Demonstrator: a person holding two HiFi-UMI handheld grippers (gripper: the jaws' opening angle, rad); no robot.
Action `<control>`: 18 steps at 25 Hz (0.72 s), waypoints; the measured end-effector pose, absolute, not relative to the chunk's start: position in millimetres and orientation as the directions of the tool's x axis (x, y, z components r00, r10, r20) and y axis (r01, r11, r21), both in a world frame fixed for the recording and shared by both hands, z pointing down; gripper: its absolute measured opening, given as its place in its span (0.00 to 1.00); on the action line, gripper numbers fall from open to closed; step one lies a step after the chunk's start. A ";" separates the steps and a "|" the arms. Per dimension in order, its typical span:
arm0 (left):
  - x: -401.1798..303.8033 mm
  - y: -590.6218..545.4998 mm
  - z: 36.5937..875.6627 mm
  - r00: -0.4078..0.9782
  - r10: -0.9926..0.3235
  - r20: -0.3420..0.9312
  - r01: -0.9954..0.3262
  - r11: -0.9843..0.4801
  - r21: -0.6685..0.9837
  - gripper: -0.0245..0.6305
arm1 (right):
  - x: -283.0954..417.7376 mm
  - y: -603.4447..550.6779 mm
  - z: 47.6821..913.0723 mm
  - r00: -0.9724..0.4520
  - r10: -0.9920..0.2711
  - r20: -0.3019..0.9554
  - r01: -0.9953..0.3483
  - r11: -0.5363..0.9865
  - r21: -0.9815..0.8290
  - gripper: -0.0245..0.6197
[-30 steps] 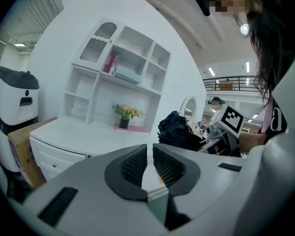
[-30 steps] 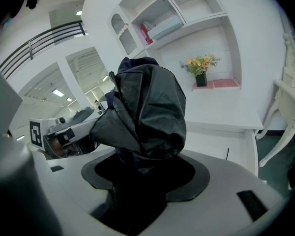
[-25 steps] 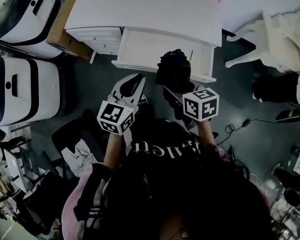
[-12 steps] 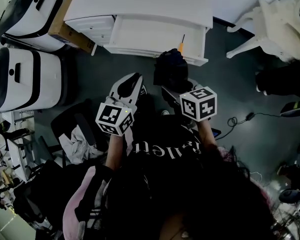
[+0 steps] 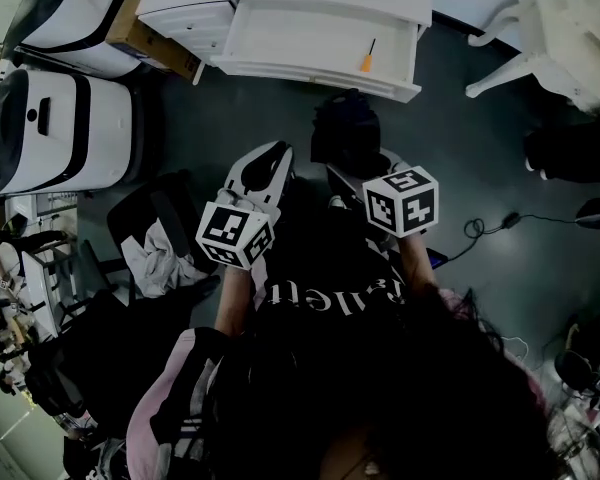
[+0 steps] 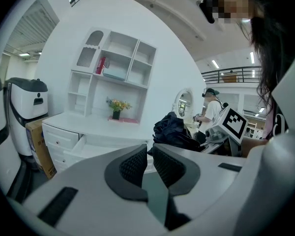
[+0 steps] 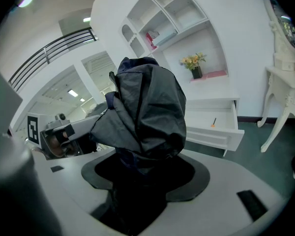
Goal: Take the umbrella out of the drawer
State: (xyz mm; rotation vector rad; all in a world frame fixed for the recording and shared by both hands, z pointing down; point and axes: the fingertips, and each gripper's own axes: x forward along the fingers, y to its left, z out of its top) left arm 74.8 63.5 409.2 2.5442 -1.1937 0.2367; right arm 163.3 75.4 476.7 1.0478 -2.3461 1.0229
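Observation:
My right gripper (image 5: 355,168) is shut on a folded dark umbrella (image 5: 345,133), held over the dark floor in front of the white desk. In the right gripper view the umbrella (image 7: 147,107) bulges up out of the jaws and fills the middle. The desk's wide drawer (image 5: 310,70) stands pulled out, with only a small orange-handled tool (image 5: 366,58) lying in it. My left gripper (image 5: 263,173) hangs beside the right one with its pads (image 6: 132,163) pressed close together and nothing between them. The umbrella (image 6: 174,129) also shows to its right in the left gripper view.
Two white machines with black trim (image 5: 55,133) and a cardboard box (image 5: 145,38) stand left of the desk. A white ornate chair (image 5: 570,38) is at the right. Cables (image 5: 490,228) lie on the floor at the right, and crumpled cloth (image 5: 160,268) at the left.
The umbrella and both grippers have drawn back from the drawer; the desk now lies farther up in the head view. The right gripper has kept its hold.

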 end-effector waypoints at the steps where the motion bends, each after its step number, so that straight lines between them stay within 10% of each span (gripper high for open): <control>1: 74.2 66.1 407.6 0.637 -0.719 0.279 -0.771 -0.599 0.215 0.10 | 162.4 77.4 476.2 -0.654 -0.484 0.582 -0.756 0.460 -0.467 0.46; 18: 37.8 107.2 386.1 0.668 -0.709 0.226 -0.745 -0.633 0.213 0.10 | 129.5 103.7 456.9 -0.622 -0.542 0.565 -0.783 0.436 -0.444 0.46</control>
